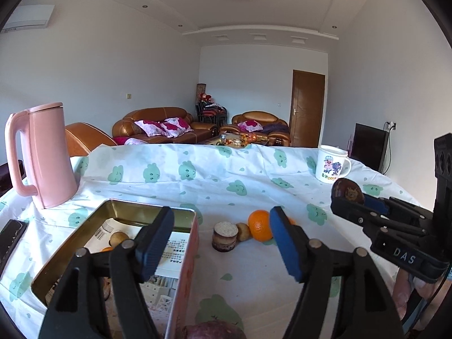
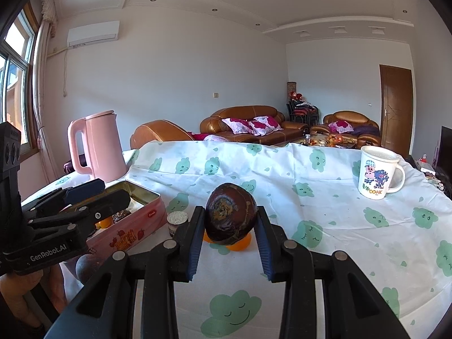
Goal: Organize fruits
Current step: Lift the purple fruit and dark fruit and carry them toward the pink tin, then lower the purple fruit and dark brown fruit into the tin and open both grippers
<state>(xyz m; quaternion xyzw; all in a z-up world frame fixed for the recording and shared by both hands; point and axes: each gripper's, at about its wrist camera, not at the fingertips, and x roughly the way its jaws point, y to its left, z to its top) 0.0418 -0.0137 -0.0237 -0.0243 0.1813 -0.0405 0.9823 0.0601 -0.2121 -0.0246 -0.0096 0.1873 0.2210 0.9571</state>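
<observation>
Right tongs [image 2: 229, 236] are clamped on a dark, wrinkled round fruit [image 2: 230, 217], held above the desk [image 2: 339, 234] to the right of the pink tin [image 2: 132, 227]; left tongs [image 1: 221, 243] hang wide and empty just beside the tin's open side. Because the fruit is round and pinched only at its sides, it could roll out on the way across. It might then knock the orange [image 1: 260, 225] and the small capped jar [image 1: 225, 236] below.

tins: 1 [image 1: 186, 257] | kettles: 1 [image 1: 46, 155] | mugs: 1 [image 1: 332, 166] | claws: 2 [image 1: 221, 240] [image 2: 230, 241]
</observation>
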